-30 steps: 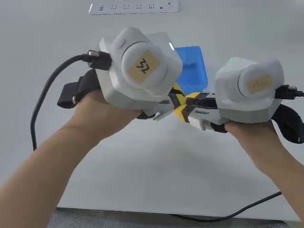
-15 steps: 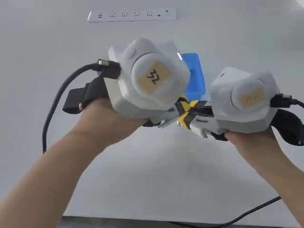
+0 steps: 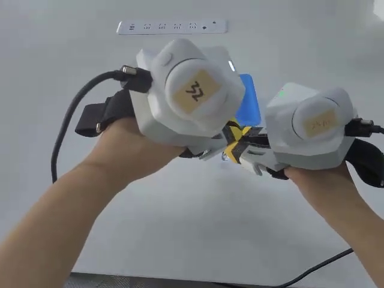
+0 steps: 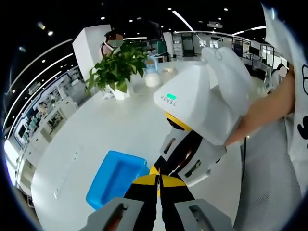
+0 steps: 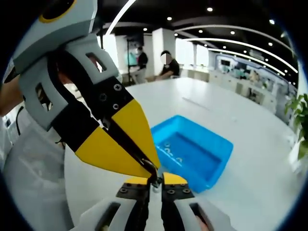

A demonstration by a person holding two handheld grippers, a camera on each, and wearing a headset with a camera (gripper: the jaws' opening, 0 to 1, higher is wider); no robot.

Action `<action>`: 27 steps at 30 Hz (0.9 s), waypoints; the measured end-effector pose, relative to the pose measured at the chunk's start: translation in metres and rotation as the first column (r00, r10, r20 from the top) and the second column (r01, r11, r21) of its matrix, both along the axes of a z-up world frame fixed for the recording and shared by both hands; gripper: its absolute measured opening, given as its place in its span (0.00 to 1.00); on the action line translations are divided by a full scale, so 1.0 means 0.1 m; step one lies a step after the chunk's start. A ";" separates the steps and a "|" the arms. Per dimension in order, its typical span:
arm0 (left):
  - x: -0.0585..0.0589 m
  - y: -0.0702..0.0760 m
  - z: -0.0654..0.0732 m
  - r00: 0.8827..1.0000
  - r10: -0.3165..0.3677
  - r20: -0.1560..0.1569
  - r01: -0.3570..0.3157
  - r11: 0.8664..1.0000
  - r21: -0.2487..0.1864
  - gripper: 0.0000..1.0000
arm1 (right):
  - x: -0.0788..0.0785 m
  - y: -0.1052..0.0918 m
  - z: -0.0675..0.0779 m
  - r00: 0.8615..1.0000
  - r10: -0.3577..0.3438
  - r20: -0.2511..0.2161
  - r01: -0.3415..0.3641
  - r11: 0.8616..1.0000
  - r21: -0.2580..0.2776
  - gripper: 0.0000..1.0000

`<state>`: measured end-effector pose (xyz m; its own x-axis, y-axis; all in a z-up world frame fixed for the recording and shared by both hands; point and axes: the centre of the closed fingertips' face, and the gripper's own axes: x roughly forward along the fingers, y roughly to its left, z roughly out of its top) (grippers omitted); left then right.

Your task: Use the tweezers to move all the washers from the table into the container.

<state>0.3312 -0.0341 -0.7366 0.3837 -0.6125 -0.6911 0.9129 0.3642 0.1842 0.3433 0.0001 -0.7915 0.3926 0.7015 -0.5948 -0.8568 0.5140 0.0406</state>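
left gripper (image 4: 158, 184) pinched narrow on the thin tweezers (image 5: 126, 143), right gripper (image 5: 155, 186) narrow at their tip, grip unclear; washers (image 5: 168, 150) in the container (image 5: 217, 156) centre-right look tiny, light, slick, best nipped across one rim.

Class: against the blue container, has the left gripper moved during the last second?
Yes: the left gripper has shifted right, covering more of the blue container.

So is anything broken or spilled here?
Nothing stands out. The blue container sits flat on the white table with a few washers inside, and the left gripper and right gripper meet tip to tip.
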 end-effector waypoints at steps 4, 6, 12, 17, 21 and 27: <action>0.01 0.00 0.11 1.000 -0.012 0.023 0.012 1.000 0.009 0.00 | 0.03 0.01 0.12 1.000 0.003 0.029 -0.003 1.000 0.001 0.04; 0.02 0.00 0.17 0.999 -0.016 0.039 0.015 1.000 0.008 0.00 | 0.04 0.00 0.18 0.999 0.005 0.044 -0.005 1.000 -0.001 0.04; 0.08 0.01 0.33 0.997 -0.008 0.075 0.009 1.000 -0.007 0.00 | 0.11 0.02 0.35 0.996 0.012 0.086 -0.011 1.000 -0.006 0.04; 0.16 0.02 0.44 0.994 -0.010 0.107 0.011 1.000 -0.009 0.00 | 0.20 0.04 0.46 0.994 0.008 0.107 -0.008 1.000 0.001 0.04; 0.24 0.01 0.48 0.993 -0.017 0.116 0.018 1.000 -0.010 0.00 | 0.28 0.05 0.50 0.993 0.003 0.118 -0.003 1.000 -0.003 0.04; 0.38 0.05 0.45 0.993 -0.033 0.113 0.032 0.999 0.007 0.00 | 0.43 0.07 0.47 0.994 -0.025 0.109 0.025 1.000 0.005 0.04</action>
<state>0.3694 -0.0287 -0.6912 0.4392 -0.6227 -0.6476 0.8976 0.3334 0.2882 0.3859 0.0071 -0.7441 0.4721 0.6926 -0.5454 -0.8433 0.5351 -0.0504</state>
